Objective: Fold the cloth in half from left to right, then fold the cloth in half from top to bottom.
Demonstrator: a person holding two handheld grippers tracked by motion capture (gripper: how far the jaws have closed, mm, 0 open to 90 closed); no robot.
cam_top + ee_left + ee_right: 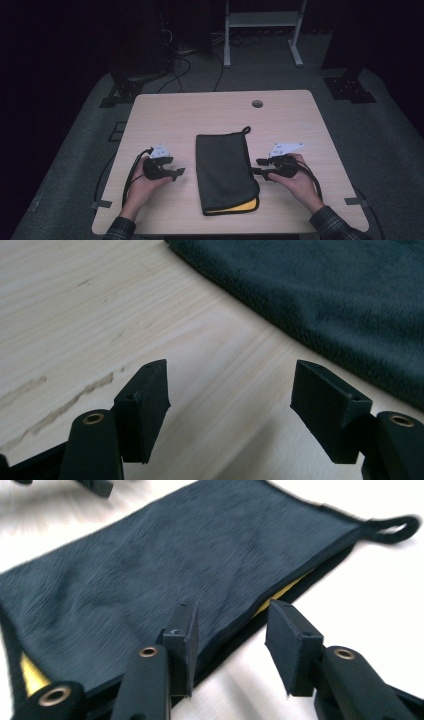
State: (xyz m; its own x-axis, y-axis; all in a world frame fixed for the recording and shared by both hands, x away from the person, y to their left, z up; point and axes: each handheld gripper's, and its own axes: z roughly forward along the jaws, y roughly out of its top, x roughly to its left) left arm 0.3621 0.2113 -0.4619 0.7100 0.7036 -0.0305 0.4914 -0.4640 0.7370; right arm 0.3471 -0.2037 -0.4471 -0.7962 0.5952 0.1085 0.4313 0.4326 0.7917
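One folded cloth (224, 170) (loop (245, 130) far end), long axis fwd.

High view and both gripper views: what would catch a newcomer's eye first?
A folded dark cloth lies mid-table, a yellow lining showing at its near corner and a hanging loop at its far corner. The left gripper and right gripper flank it, jaws open.

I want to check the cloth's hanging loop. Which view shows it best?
The right gripper view: the loop is large and sharp at the corner of the folded dark cloth. The high view shows it tiny at the cloth's far corner. The left gripper view catches plain cloth.
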